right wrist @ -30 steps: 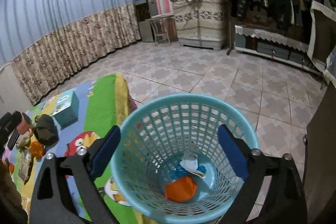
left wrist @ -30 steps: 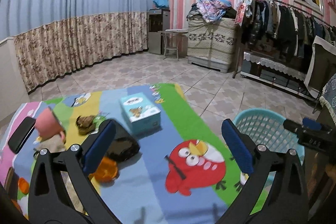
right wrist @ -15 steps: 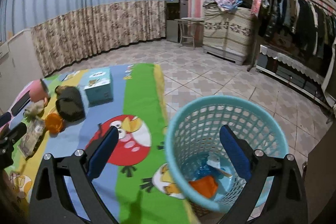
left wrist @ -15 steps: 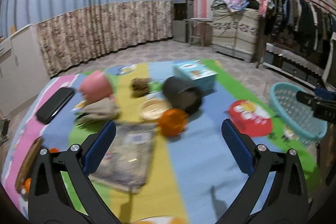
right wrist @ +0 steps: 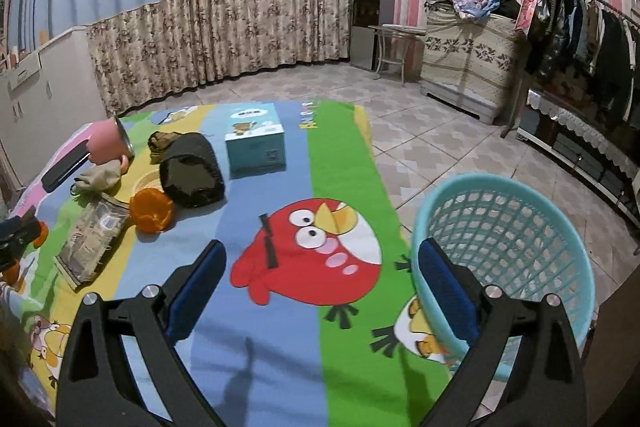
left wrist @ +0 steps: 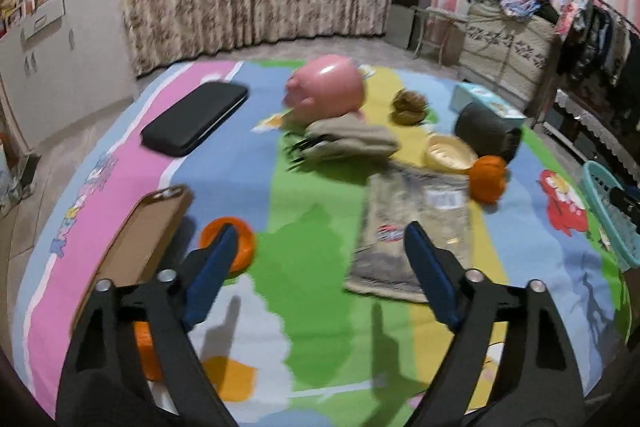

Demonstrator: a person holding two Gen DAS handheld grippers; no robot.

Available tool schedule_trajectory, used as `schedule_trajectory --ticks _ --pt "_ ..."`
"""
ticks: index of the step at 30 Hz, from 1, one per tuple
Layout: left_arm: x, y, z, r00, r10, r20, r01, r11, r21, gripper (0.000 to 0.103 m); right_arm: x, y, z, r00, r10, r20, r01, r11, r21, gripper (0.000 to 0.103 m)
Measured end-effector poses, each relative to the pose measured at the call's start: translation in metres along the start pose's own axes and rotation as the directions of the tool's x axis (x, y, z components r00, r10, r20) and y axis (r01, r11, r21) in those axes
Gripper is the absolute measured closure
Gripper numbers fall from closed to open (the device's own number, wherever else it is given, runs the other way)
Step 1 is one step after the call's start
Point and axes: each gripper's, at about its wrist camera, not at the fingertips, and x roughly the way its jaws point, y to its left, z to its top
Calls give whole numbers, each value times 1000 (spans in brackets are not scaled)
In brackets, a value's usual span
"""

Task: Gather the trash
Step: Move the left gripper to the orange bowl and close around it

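In the left wrist view my left gripper hangs low over the green stripe of the cartoon mat. Its jaws are closing with nothing between them. A small orange peel lies right by its left finger, and a grey crumpled packet lies by the right one. Farther off sit a bigger orange peel and a cream peel cup. My right gripper stands open and empty above the red bird print, with the turquoise trash basket just to its right. The same orange peel and packet lie far left.
On the mat also lie a pink cup, a black flat case, a brown cardboard tray, a beige cloth, a black pouch and a teal tissue box. Tiled floor, curtains and a clothes rack surround the mat.
The left gripper swung left and down from the tissue box side to the mat's left part, and its jaws narrowed. The right gripper swung left off the basket, which now sits at its right.
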Motion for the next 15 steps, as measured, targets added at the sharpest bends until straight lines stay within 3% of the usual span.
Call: schedule_trajectory --ticks 6,9,12,15 --pt "16 34 -11 997 38 -72 -40 999 -33 24 5 7 -1 1000 -15 -17 14 1000 -17 8" --pt "21 33 -14 994 73 -78 -72 997 11 27 5 6 1 1000 -16 -20 15 1000 -9 8" --pt "27 31 -12 993 74 -89 -72 997 28 28 7 6 1 1000 -16 -25 16 1000 -7 8" --pt "35 34 -7 992 53 -113 -51 999 16 36 8 8 2 999 -19 -26 18 1000 -16 8"
